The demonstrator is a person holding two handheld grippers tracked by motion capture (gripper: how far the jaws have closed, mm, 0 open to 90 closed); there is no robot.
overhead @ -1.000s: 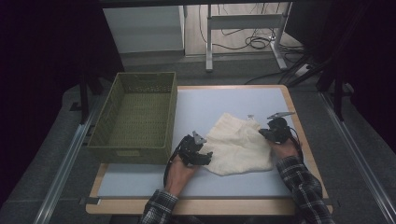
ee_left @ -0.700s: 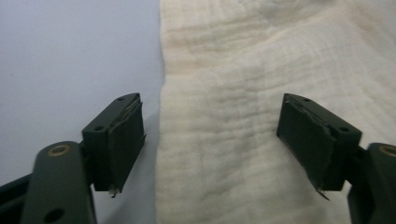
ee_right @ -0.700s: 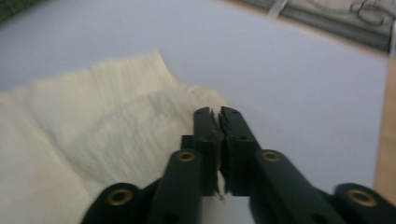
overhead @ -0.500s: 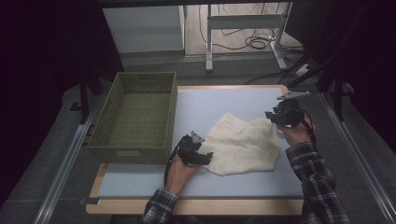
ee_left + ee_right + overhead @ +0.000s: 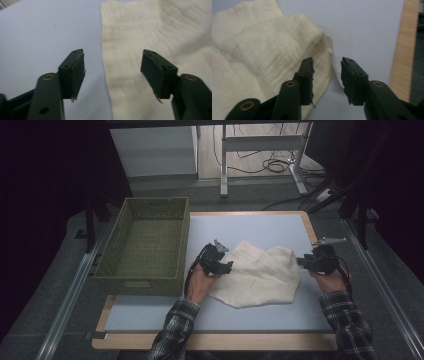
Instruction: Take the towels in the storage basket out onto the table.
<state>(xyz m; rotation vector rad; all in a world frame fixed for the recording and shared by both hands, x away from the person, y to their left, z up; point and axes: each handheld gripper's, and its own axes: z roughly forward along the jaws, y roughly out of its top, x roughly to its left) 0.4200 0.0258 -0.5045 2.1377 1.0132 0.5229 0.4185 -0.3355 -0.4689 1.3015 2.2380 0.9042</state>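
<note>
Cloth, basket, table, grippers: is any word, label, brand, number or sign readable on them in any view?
None: no writing on the cream cloth, the green basket, the table, the left gripper or the right gripper.

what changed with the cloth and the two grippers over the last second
The right gripper let go of the cloth and went to its right edge, jaws now closing around it. The left gripper, jaws closing, shifted slightly along the left edge. The basket stayed put.
</note>
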